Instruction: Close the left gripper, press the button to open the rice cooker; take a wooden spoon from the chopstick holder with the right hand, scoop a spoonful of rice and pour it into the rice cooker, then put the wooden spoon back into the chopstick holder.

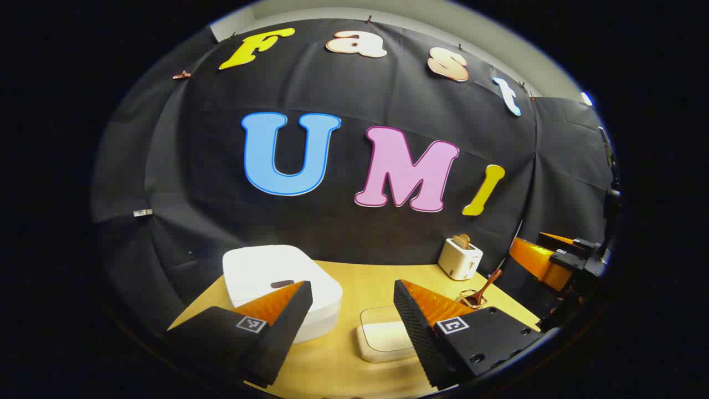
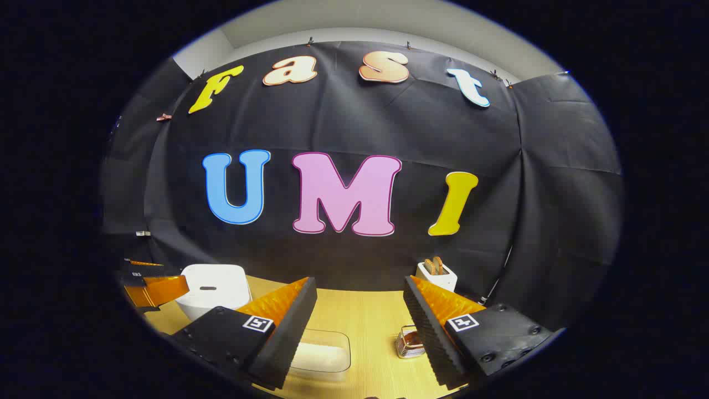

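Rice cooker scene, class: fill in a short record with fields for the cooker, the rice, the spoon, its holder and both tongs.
rice cooker: white, lid shut, on the table's left part
rice container: clear, holds white rice, right of the cooker
wooden spoon: standing in its holder
chopstick holder: wire, on the wooden table
toaster: white, at the back
left tongs: open, empty
right tongs: open, empty
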